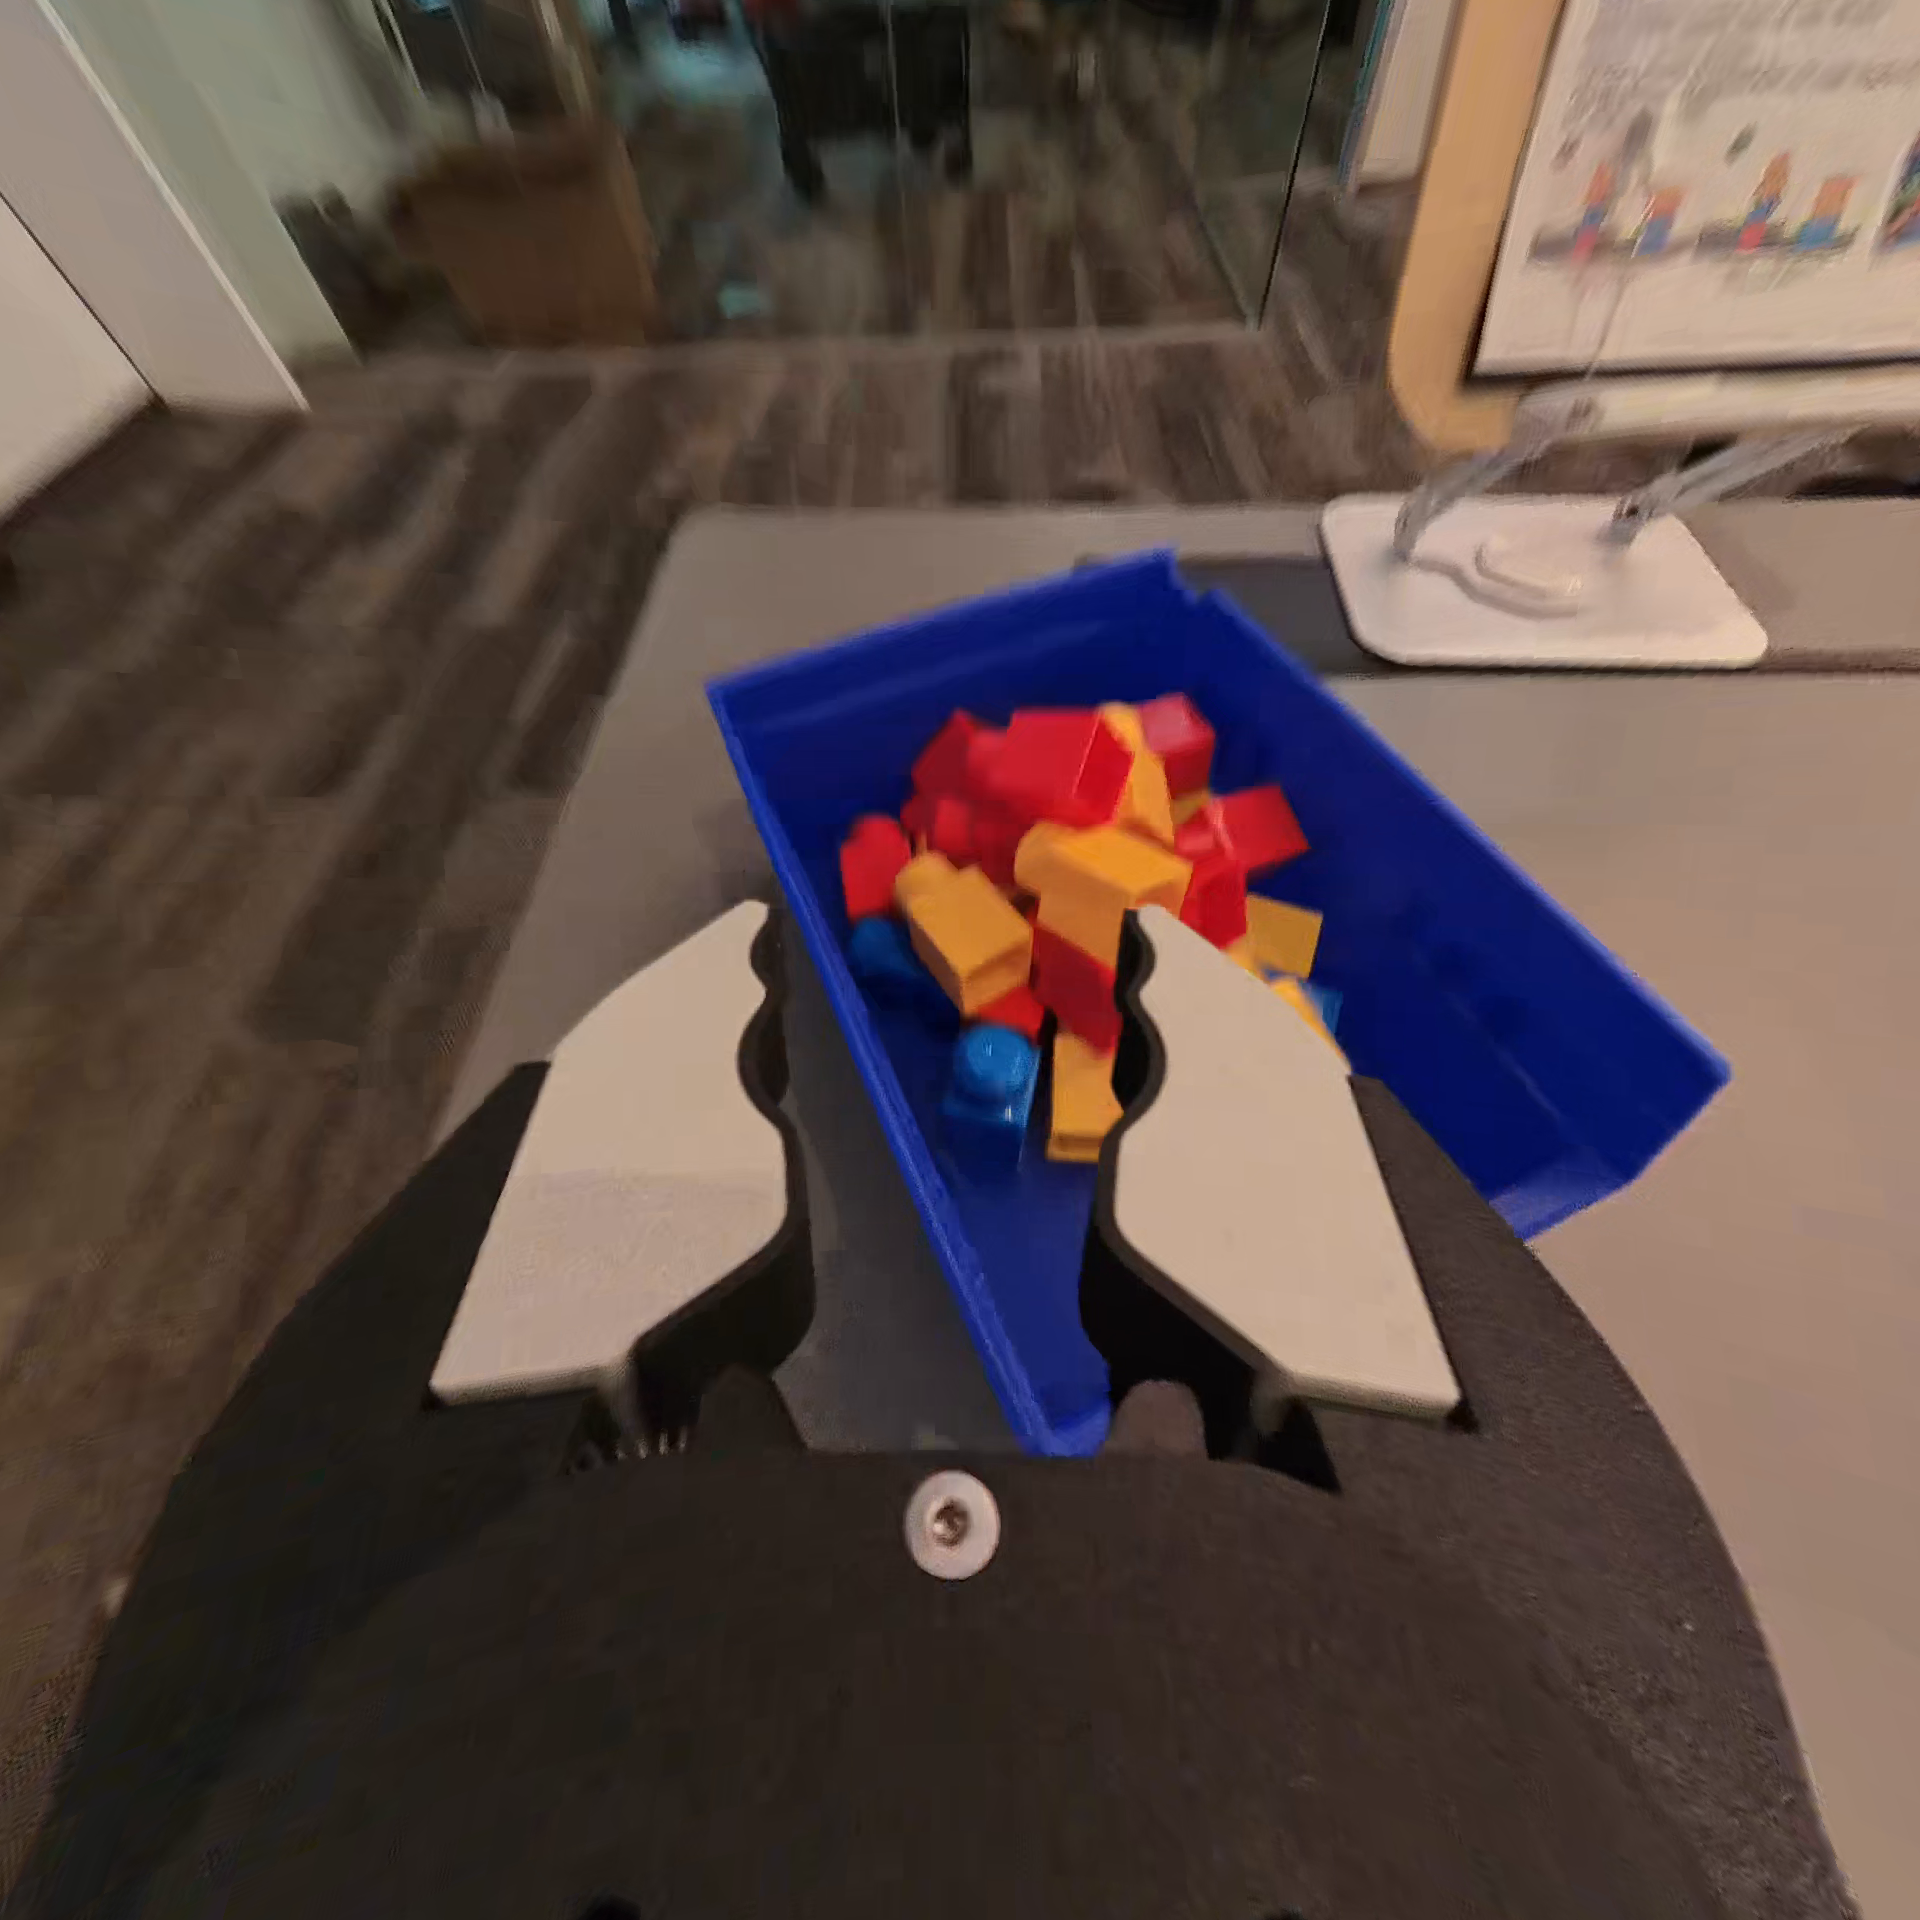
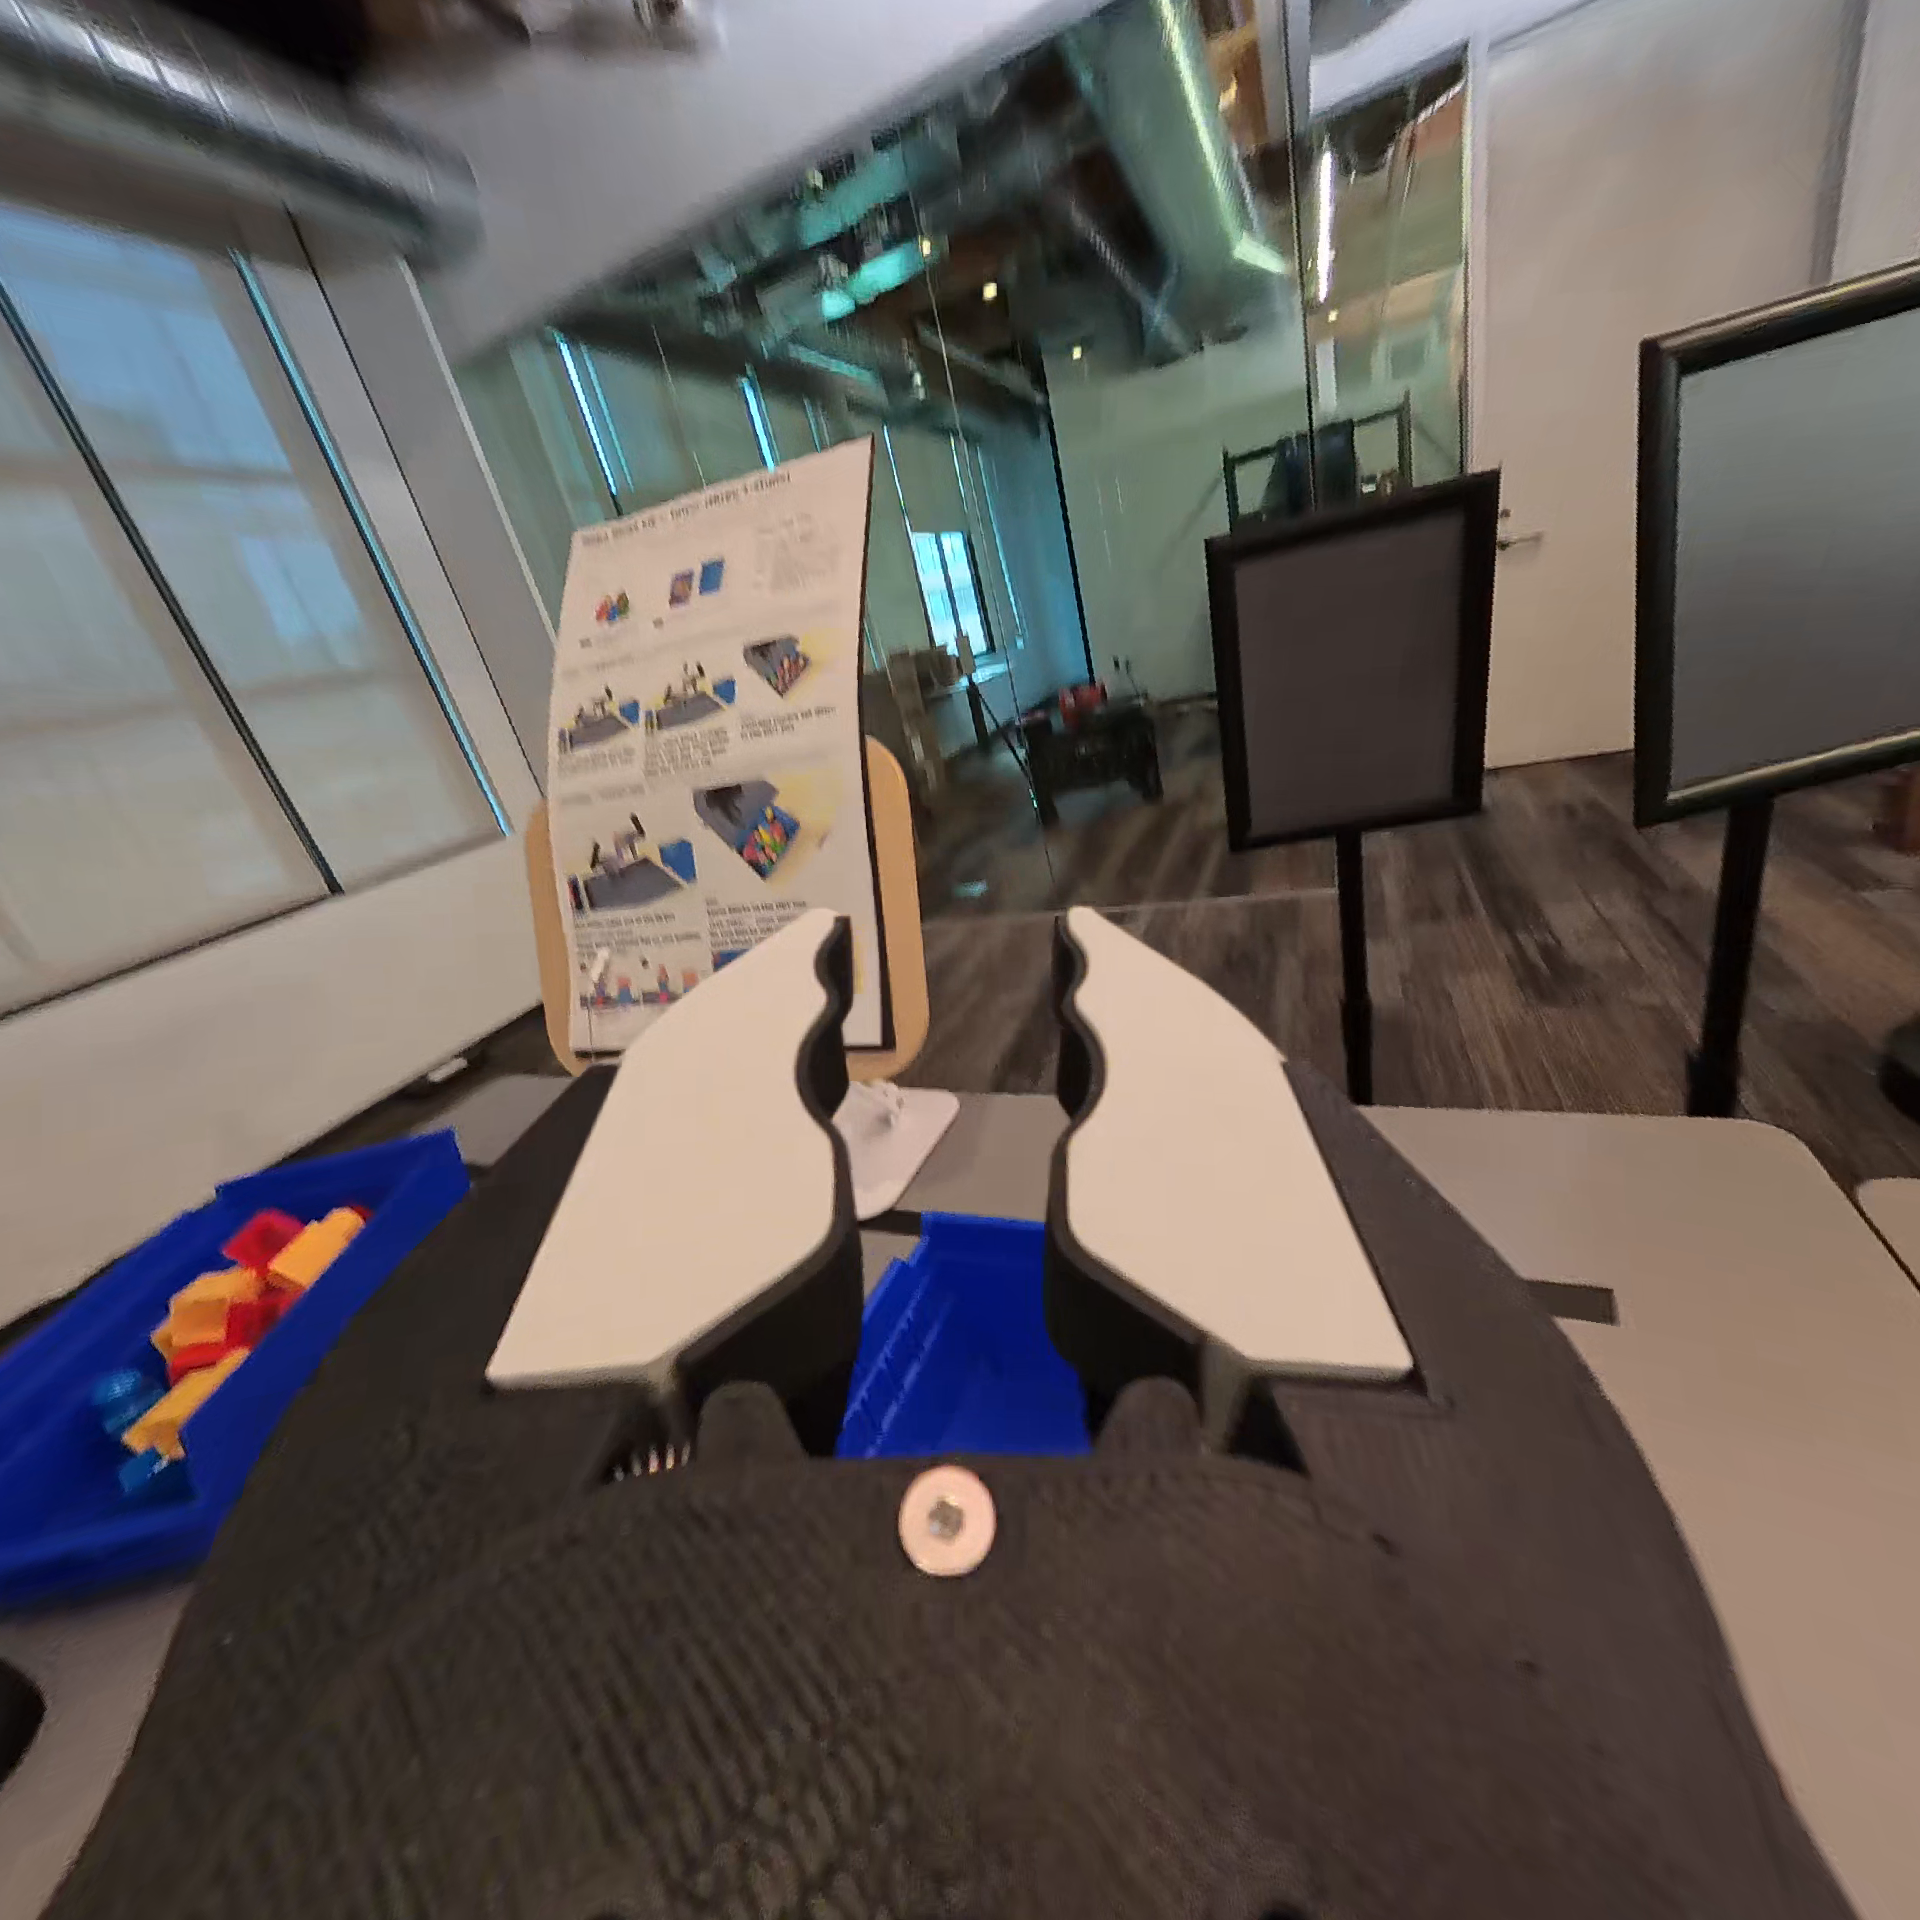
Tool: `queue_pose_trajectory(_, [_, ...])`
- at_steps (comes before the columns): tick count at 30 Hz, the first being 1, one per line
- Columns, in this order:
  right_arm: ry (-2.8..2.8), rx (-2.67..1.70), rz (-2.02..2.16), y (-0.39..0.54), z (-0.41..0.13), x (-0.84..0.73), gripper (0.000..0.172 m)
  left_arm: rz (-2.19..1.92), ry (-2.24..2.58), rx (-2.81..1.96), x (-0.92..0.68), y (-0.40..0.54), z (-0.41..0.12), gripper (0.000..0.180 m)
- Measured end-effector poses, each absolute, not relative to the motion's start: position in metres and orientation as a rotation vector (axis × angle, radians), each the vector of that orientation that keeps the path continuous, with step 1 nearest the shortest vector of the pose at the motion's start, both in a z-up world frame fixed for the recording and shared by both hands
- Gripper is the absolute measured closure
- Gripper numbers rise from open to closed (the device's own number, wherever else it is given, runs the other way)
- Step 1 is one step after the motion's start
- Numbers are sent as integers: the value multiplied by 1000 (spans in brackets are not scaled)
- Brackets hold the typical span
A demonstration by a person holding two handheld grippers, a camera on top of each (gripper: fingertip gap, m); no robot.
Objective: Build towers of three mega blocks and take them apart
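Left wrist view shows the mega blocks (image 1: 1081, 894) as a loose heap of red, yellow and blue pieces inside a blue bin (image 1: 1455, 935) that rests on the grey table (image 1: 1714, 935). No tower stands in either view, so the step in hand is judged to be picking a first block from the heap.

The left gripper (image 1: 945, 920) hangs above the near end of the bin with its jaws spread wide and nothing between them. Its right finger (image 1: 1226, 1091) sits over the heap; its left finger (image 1: 665, 1091) lies outside the bin wall. To do the step well:

1. Shift the gripper so both fingers clear the bin wall before lowering.
2. Choose a block lying on top of the heap, such as the yellow block (image 1: 961, 935), not one pinned beneath others.
3. Close across two flat sides, not across the studs.
4. Motion blur is present; settle the gripper before closing.

The right gripper (image 2: 951, 961) is raised, jaws parted and empty, pointing toward an instruction sheet on a stand (image 2: 717, 727). A second blue bin (image 2: 956, 1340) shows between its fingers, below them. Lower it to the table to be ready to steady the first block.
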State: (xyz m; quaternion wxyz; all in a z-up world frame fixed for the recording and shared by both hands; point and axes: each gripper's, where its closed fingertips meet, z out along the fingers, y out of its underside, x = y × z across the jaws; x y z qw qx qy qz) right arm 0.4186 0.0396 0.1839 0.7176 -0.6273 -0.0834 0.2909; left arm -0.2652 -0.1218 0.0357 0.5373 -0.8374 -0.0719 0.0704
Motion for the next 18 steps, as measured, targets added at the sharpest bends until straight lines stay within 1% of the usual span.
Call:
queue_pose_trajectory(3, [-233,-1416,716,47,177,399,134,114,-244,-2187,-276,-120,-10,119])
queue_pose_trajectory(5, [-288,-1468,729,53,165,383,134,132,-258,-2324,-280,-121,-38,116])
queue_pose_trajectory(7, [-303,-1514,735,59,155,371,132,33,-295,-2442,-271,-120,-62,117])
queue_pose_trajectory(9, [-313,-1532,787,62,150,358,131,-125,-380,-2572,-259,-124,-83,125])
queue_pose_trajectory(10, [-328,-1533,821,62,150,351,131,-117,-396,-2623,-261,-126,-90,127])
queue_pose_trajectory(11, [-343,-1529,853,61,150,345,130,-62,-380,-2656,-267,-127,-94,138])
queue_pose_trajectory(13, [-359,-1520,895,59,152,337,130,23,-356,-2709,-278,-129,-102,151])
queue_pose_trajectory(15, [-376,-1519,902,57,153,332,130,-7,-324,-2754,-275,-128,-109,164])
queue_pose_trajectory(18, [-389,-1523,884,56,153,330,130,70,-192,-2818,-278,-127,-110,162])
